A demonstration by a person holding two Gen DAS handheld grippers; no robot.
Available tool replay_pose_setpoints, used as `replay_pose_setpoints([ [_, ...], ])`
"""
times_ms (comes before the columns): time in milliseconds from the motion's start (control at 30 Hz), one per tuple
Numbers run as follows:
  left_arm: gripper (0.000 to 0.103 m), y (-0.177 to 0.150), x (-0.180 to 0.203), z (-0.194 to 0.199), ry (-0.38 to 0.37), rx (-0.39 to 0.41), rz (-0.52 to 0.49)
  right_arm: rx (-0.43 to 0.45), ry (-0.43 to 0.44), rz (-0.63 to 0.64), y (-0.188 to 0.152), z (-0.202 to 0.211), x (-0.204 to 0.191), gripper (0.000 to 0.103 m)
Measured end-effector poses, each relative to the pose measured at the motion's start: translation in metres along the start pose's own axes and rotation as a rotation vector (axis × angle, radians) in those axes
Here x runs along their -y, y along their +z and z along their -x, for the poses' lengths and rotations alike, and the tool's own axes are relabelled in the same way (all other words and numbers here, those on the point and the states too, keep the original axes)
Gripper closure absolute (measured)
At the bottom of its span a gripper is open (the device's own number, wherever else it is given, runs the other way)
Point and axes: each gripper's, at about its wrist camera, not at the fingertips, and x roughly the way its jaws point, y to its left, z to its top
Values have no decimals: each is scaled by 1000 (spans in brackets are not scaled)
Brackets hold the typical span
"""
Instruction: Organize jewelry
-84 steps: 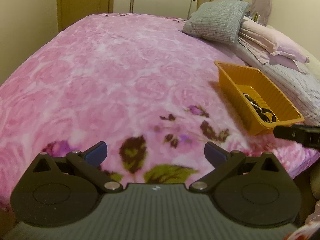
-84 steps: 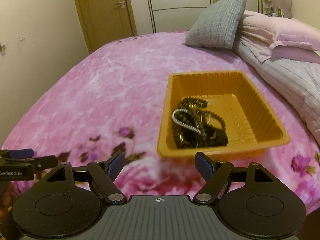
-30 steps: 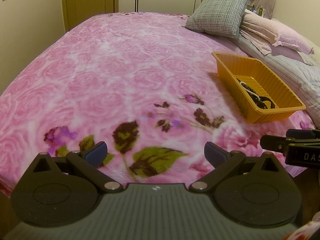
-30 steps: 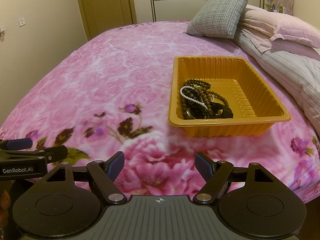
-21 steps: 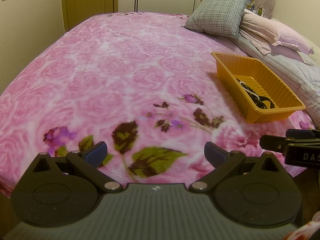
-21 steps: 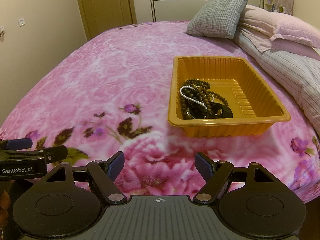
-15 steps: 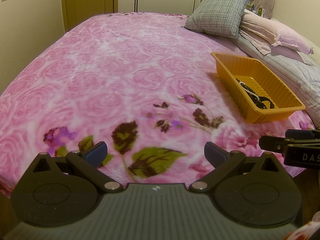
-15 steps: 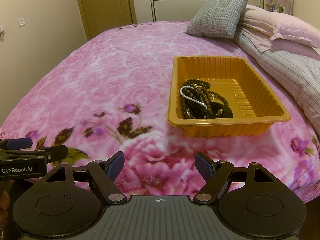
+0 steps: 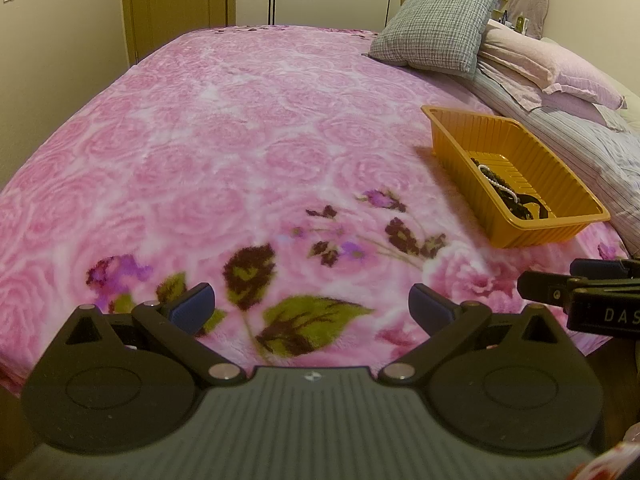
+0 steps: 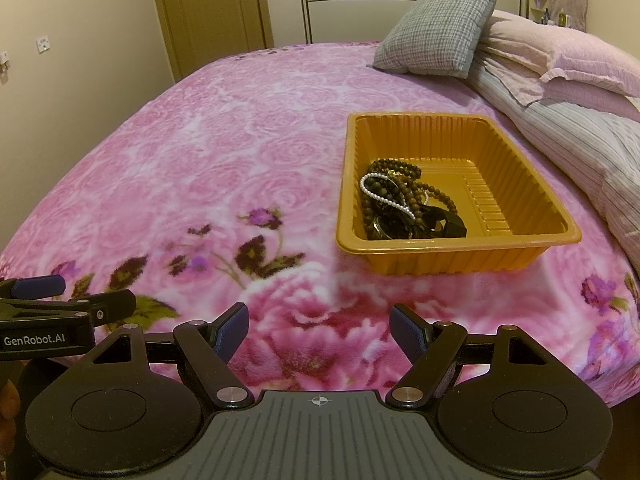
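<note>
My two claws hang empty at the foot of the bed (image 9: 248, 128), both drawn back from where they were seconds ago and barely shifted in the last second. The right claw (image 10: 319, 330) and left claw (image 9: 310, 307) both stand wide. The jewelry (image 10: 404, 204), dark beads and a white strand, lies heaped in the orange tray (image 10: 460, 256). None remains on the blanket, so the sorting looks finished.
</note>
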Motion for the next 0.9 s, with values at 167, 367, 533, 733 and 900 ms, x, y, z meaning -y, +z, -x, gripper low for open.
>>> replay_pose_setpoints([
  [167,1,0,0,0,-1,0,-1,2,-2,0,1,0,1,26],
  [367,1,3,1,0,-2,1,-1,2,-2,0,2,0,1,26],
  [533,1,4,0,0,-5,1,-2,3,-2,2,3,0,1,26],
  [733,1,5,0,0,-7,2,-2,3,-3,2,5,0,1,26],
  [900,1,6,0,0,-8,2,-2,5,-2,4,5,0,1,26],
])
